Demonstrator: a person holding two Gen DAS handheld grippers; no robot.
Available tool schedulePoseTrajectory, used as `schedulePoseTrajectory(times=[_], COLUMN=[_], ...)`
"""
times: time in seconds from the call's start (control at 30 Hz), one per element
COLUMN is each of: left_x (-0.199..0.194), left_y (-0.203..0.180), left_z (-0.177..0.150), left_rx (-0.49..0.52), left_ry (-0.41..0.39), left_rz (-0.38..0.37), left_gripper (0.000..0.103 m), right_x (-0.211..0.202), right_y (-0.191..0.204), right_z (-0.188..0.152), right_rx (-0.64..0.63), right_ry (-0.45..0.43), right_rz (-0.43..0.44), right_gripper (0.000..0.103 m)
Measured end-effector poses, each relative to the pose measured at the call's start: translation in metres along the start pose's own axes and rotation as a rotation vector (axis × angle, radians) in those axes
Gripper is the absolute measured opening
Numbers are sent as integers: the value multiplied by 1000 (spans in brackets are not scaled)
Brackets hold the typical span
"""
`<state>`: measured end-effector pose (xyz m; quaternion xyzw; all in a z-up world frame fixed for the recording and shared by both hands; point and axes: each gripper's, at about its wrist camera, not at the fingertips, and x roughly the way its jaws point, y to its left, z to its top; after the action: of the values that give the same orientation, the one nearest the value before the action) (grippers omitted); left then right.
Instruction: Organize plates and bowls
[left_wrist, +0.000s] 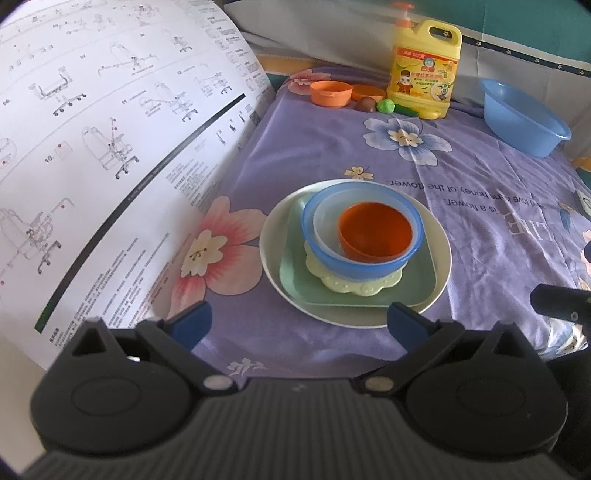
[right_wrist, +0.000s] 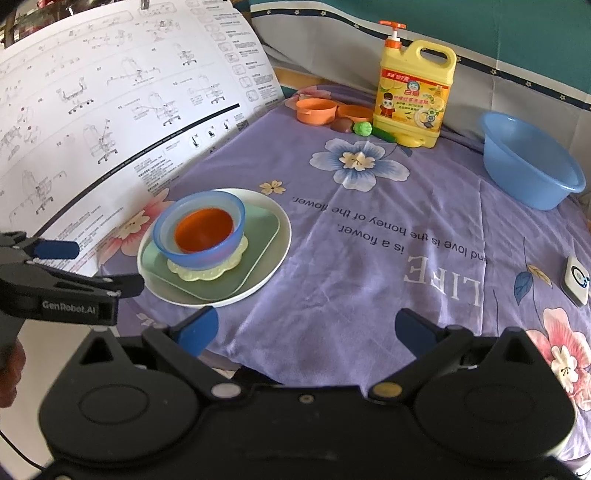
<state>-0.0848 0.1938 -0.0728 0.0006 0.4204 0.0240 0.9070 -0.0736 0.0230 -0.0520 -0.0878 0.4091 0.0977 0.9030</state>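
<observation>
1. Left wrist view: nearest the camera, the black left gripper with blue-padded fingers (left_wrist: 297, 325) has its jaws spread wide and holds nothing.
2. Just beyond its fingertips, a stack of dishes sits near the table's left edge on a purple flowered tablecloth (left_wrist: 461, 155).
3. The stack, bottom to top: a round cream plate (left_wrist: 271, 258), a square pale-green plate (left_wrist: 295, 284), a scalloped yellow-green coaster (left_wrist: 351, 286), a translucent blue plastic bowl (left_wrist: 332, 258) and a small orange bowl (left_wrist: 375, 230) nested inside it.
4. At the table's far edge stand a yellow pump bottle of dish soap (left_wrist: 424, 70), a shallow orange cup (left_wrist: 330, 93) and small toy foods.
5. A large blue plastic basin (left_wrist: 524, 118) sits toward the far right corner.
6. A big white sheet of printed chair-assembly instructions (left_wrist: 110, 147) rises along the left edge.
7. Right wrist view: nearest, the black right gripper with blue-padded fingers (right_wrist: 306, 330) is also wide open and empty, over the near edge.
8. The left gripper enters from the left, beside the stack.
9. A small white device (right_wrist: 576, 280) lies at the right edge.
</observation>
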Motion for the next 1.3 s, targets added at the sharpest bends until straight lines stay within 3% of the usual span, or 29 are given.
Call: schedulePoseTrajectory(times=[0.83, 1.3], left_x=[3, 2], left_y=[-1, -6], left_z=[0, -2], left_rx=[16, 60], left_ry=[3, -16], left_rz=[-23, -1], left_gripper=[103, 103], right_x=[5, 6], right_y=[6, 7], right_z=[2, 0], right_rx=[-37, -48], right_ry=[19, 24], right_rz=[-6, -9], right_gripper=[103, 103])
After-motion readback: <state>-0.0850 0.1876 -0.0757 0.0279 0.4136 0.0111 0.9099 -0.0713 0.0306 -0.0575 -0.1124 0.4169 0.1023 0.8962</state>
